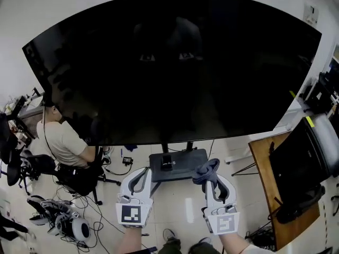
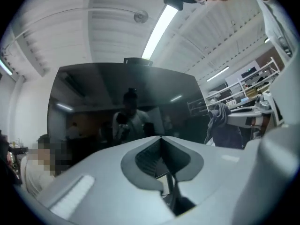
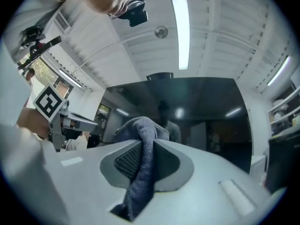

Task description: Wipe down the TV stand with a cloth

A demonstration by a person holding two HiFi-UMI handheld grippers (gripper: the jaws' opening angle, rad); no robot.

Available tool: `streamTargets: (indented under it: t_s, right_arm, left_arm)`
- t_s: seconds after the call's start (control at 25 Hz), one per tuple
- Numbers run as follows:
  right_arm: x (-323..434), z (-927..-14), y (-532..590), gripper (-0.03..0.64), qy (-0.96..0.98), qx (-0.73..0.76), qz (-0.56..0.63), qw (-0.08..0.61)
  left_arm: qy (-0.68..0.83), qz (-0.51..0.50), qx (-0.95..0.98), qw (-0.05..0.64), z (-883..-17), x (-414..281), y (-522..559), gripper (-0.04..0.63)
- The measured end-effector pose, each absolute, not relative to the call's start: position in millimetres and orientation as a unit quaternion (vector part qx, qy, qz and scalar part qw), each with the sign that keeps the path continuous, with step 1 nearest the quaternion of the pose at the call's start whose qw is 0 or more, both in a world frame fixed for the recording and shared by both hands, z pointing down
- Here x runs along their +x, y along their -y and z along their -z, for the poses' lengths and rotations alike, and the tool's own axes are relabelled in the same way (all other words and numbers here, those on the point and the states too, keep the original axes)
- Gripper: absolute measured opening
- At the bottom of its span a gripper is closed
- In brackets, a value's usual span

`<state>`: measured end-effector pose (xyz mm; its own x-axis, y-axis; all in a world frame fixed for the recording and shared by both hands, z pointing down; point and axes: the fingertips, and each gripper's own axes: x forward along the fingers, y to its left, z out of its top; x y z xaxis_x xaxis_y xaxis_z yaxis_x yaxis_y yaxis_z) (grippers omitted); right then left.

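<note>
While the right gripper (image 1: 213,183) pinches a cloth (image 1: 205,169), the left gripper (image 1: 143,174) is pressed together near the TV stand (image 1: 186,160).

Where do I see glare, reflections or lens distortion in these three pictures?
Head view: the TV screen bulges from lens distortion and faintly mirrors the room. Left gripper view: the ceiling lamp glares white, and the corners are black. Right gripper view: the cloth is fairly sharp, while the picture's edges bend.

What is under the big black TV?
Below the TV sits its dark stand base on the pale floor, with two thin posts rising from it. The screen covers the posts' upper part.
</note>
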<state>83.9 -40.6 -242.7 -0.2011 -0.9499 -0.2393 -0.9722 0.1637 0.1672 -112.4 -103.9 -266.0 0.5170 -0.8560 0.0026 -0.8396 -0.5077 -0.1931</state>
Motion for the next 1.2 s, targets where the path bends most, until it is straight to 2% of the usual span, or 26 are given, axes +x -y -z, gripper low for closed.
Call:
streamTargets:
  t_s: [0.08, 0.12, 0.2, 0.32, 0.4, 0.48, 0.6, 0.84, 1.04, 1.2]
  right_arm:
    - [84, 292, 6, 0.060, -0.757, -0.631, -0.159, 0.069]
    - [82, 299, -16, 0.060, -0.759, -0.631, -0.149, 0.050]
    - [79, 310, -57, 0.060, -0.765, -0.626, -0.143, 0.045]
    - [87, 339, -94, 0.060, -0.771, -0.605, -0.171, 0.102]
    - [102, 364, -108, 0.060, -0.776, -0.597, -0.171, 0.115]
    - [116, 382, -132, 0.060, -0.780, -0.598, -0.155, 0.100]
    - [128, 401, -197, 0.058, -0.775, -0.600, -0.164, 0.113]
    - [142, 412, -264, 0.058, -0.790, -0.604, -0.090, 0.044]
    - [139, 430, -303, 0.058, -0.785, -0.595, -0.128, 0.121]
    - [137, 438, -295, 0.058, -0.794, -0.588, -0.107, 0.110]
  left_arm:
    - [-0.504, 0.005, -0.855, 0.119, 310, -125, 69, 0.120]
    - [-0.512, -0.020, -0.847, 0.141, 323, -131, 47, 0.120]
    - [-0.527, -0.003, -0.839, 0.138, 330, -139, -1, 0.120]
    - [-0.543, 0.029, -0.830, 0.122, 343, -135, -44, 0.120]
    - [-0.539, 0.005, -0.830, 0.144, 374, -119, -59, 0.120]
    - [-0.535, -0.036, -0.825, 0.177, 404, -106, -82, 0.120]
    - [-0.542, -0.033, -0.825, 0.158, 400, -92, -145, 0.120]
    - [-0.533, -0.023, -0.830, 0.160, 430, -66, -216, 0.120]
    - [-0.536, -0.025, -0.827, 0.168, 435, -76, -266, 0.120]
    - [-0.543, -0.024, -0.822, 0.170, 445, -81, -267, 0.120]
